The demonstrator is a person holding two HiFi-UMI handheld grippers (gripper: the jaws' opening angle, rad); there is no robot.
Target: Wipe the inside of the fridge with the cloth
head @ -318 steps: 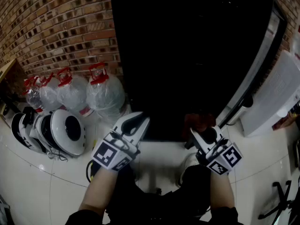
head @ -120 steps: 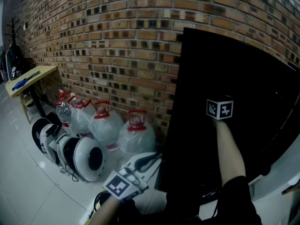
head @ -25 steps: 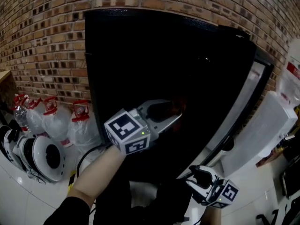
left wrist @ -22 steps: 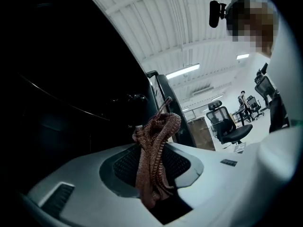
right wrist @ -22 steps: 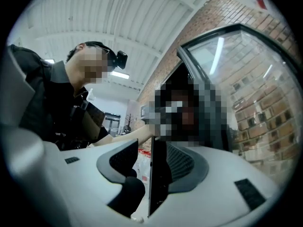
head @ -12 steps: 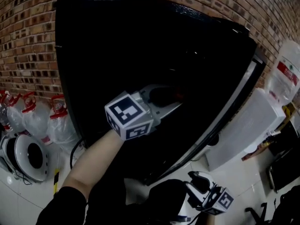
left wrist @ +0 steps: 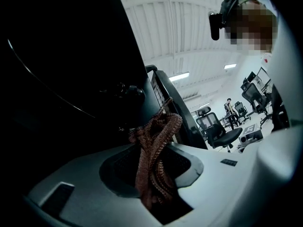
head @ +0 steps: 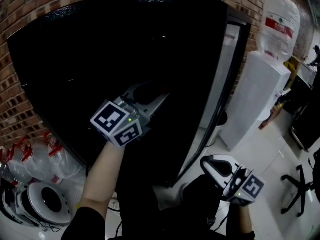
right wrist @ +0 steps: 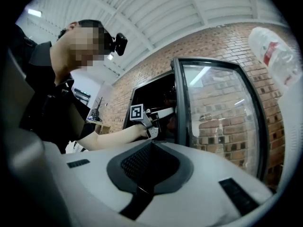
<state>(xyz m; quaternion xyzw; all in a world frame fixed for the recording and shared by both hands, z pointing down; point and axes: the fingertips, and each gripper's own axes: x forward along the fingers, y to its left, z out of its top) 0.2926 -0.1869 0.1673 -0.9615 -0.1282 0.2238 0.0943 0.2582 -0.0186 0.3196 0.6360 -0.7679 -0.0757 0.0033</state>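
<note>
the jaws of the left gripper are clenched on a reddish-brown cloth, which stands bunched between them and pokes out past their tips. in the head view this gripper is raised on an outstretched arm at the dark opening of the black fridge, and the cloth is there with it. whether the cloth touches an inner wall is lost in the dark. low at the far left, water jugs with red caps stand on the floor beside the brick wall. right of the left gripper, the fridge's glass door stands swung open. the right gripper is held low, outside the fridge and beneath the door's lower edge. its jaws have just been closing and now meet, with nothing between them. further right stands a white water dispenser with a bottle on top.
</note>
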